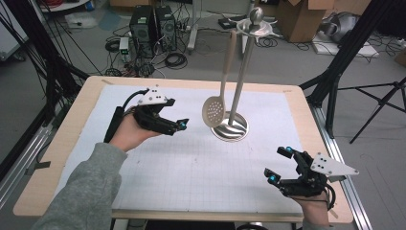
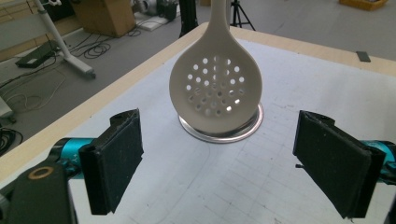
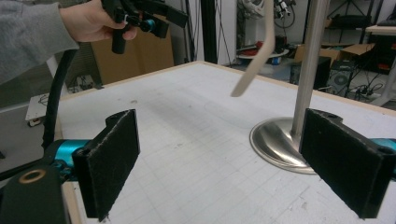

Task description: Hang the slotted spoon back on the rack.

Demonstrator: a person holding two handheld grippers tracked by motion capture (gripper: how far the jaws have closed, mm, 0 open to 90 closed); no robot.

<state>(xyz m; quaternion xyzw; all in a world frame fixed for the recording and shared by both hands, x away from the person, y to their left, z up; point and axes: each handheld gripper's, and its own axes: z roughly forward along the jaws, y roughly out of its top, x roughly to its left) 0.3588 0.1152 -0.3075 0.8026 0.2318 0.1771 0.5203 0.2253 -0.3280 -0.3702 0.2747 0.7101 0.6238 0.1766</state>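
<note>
A: Where's the slotted spoon (image 1: pixel 213 111) hanging?

B: From the steel stand (image 1: pixel 238 86), at twelve o'clock on the table (image 1: pixel 86 103).

A: And the grippers?

B: Left gripper (image 1: pixel 178 126) is hovering at ten, right gripper (image 1: pixel 279 165) at four, jaws gaping apart, holding nothing.

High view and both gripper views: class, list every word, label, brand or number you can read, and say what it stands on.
None can be read.
Cardboard boxes: no legible print.
Computer towers: front markings too small and blurred.
White mat: grid lines, no numbers.
Slotted spoon, stand: unmarked.
</note>
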